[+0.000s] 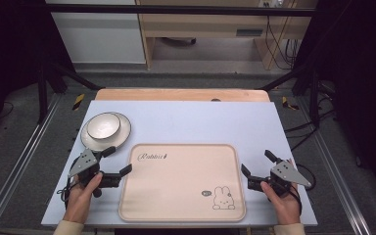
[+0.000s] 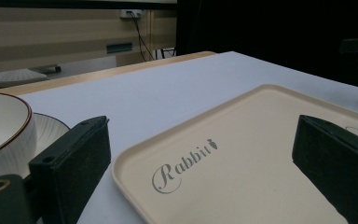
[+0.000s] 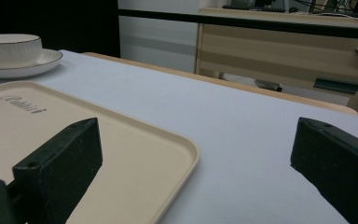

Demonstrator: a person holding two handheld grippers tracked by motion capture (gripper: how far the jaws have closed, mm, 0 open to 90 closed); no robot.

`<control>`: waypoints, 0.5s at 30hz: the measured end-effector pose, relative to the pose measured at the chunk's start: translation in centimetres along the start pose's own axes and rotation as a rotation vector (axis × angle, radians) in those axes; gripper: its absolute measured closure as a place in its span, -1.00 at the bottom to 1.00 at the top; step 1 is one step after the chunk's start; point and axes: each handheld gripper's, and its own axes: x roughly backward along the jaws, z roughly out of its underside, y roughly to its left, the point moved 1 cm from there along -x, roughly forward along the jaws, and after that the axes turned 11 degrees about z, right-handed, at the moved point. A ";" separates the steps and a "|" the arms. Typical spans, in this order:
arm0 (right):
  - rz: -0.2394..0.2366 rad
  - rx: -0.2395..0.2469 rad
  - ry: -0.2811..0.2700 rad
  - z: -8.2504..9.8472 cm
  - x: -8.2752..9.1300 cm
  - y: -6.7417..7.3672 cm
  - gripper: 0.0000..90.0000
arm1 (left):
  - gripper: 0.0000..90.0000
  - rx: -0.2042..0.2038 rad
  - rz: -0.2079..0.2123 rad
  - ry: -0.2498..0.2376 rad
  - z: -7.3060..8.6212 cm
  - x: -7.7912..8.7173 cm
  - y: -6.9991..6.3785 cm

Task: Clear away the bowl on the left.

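A cream tray (image 1: 181,186) with "Rabbit" lettering and a rabbit drawing lies in the middle of the table. At the back left a white bowl (image 1: 104,126) sits on a white plate (image 1: 123,136). My left gripper (image 1: 120,160) is held open just left of the tray, in front of the plate, with nothing between its jaws. In the left gripper view the tray (image 2: 242,154) corner lies between the jaws, with the bowl (image 2: 2,121) at the left. My right gripper (image 1: 255,161) stands open beside the tray's right edge. The right gripper view shows the tray (image 3: 121,140) and, far off, the bowl (image 3: 10,46).
A pale blue mat (image 1: 200,122) covers the table, with a wooden strip (image 1: 181,94) along the far edge. Black frame posts (image 1: 42,88) stand at both sides. Bare mat lies behind the tray and to its right.
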 end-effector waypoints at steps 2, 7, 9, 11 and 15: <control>0.001 0.001 -0.001 0.0 0.0 0.1 -0.95 | -0.90 0.009 -0.006 0.002 0.0 0.0 0.0; 0.002 0.003 0.006 0.0 0.0 0.2 -0.95 | -0.92 0.022 -0.030 0.012 -0.1 0.2 0.1; 0.003 0.005 0.007 0.0 0.0 0.2 -0.95 | -0.92 0.024 -0.035 0.019 -0.1 0.2 0.1; 0.004 0.011 0.008 -0.1 0.0 0.3 -0.95 | -0.92 0.019 -0.039 0.029 -0.1 0.2 0.1; 0.003 0.012 0.000 -0.1 0.1 0.2 -0.95 | -0.93 0.022 -0.084 0.048 -0.5 0.2 0.7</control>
